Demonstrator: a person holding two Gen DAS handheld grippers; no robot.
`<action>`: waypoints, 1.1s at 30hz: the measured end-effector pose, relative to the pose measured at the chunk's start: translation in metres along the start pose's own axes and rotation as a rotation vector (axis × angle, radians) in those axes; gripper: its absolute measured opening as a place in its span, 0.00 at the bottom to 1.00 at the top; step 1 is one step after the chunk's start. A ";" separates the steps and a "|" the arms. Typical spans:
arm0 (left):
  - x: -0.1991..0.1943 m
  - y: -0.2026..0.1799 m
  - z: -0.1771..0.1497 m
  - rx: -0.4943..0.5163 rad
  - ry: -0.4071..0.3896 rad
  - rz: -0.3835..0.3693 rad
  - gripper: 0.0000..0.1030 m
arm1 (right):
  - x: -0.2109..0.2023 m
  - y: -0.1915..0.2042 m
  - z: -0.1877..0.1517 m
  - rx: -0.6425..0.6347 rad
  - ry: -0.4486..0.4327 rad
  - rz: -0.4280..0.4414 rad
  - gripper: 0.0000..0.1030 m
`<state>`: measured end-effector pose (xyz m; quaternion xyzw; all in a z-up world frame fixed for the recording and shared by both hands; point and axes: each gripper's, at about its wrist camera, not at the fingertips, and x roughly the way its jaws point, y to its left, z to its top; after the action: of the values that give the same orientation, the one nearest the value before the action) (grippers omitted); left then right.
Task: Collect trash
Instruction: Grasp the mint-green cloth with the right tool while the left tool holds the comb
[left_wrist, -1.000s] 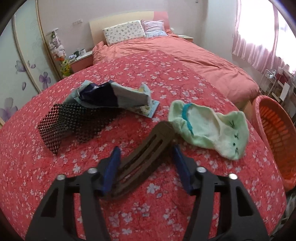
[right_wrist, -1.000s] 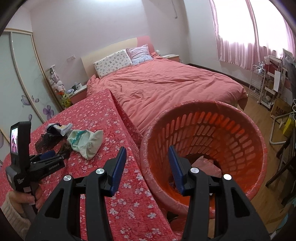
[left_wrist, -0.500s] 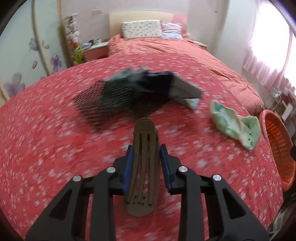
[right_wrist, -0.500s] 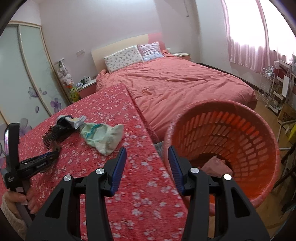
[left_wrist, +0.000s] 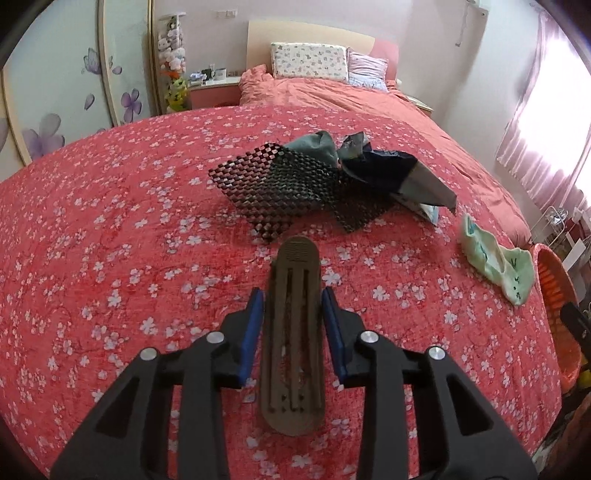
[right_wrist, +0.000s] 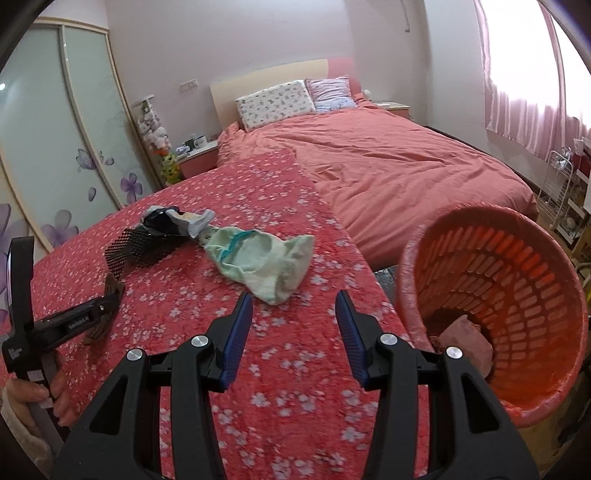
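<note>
My left claw (left_wrist: 291, 332) has just closed on the brown slotted piece (left_wrist: 293, 332), squared up since earlier; stiff, light, held mid-length, short of the mesh (left_wrist: 284, 192). Right claw (right_wrist: 293, 332) open, empty.

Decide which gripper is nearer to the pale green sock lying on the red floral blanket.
Right. The right gripper hangs open just short of the pale green sock; the left gripper is off to its side, gripping a brown slotted strip.
</note>
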<state>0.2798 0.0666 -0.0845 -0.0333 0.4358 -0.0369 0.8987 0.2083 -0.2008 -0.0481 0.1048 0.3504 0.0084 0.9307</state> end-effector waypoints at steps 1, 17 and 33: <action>0.000 0.000 -0.001 0.005 -0.005 0.003 0.29 | 0.001 0.001 0.000 -0.001 0.001 0.002 0.46; -0.008 0.038 -0.001 -0.067 -0.016 0.053 0.28 | 0.063 0.046 0.021 -0.029 0.101 0.070 0.46; -0.006 0.048 0.001 -0.098 -0.018 0.023 0.29 | 0.094 0.062 0.023 -0.077 0.162 -0.013 0.26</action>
<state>0.2784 0.1151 -0.0834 -0.0726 0.4293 -0.0048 0.9002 0.2980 -0.1358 -0.0800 0.0656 0.4244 0.0241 0.9028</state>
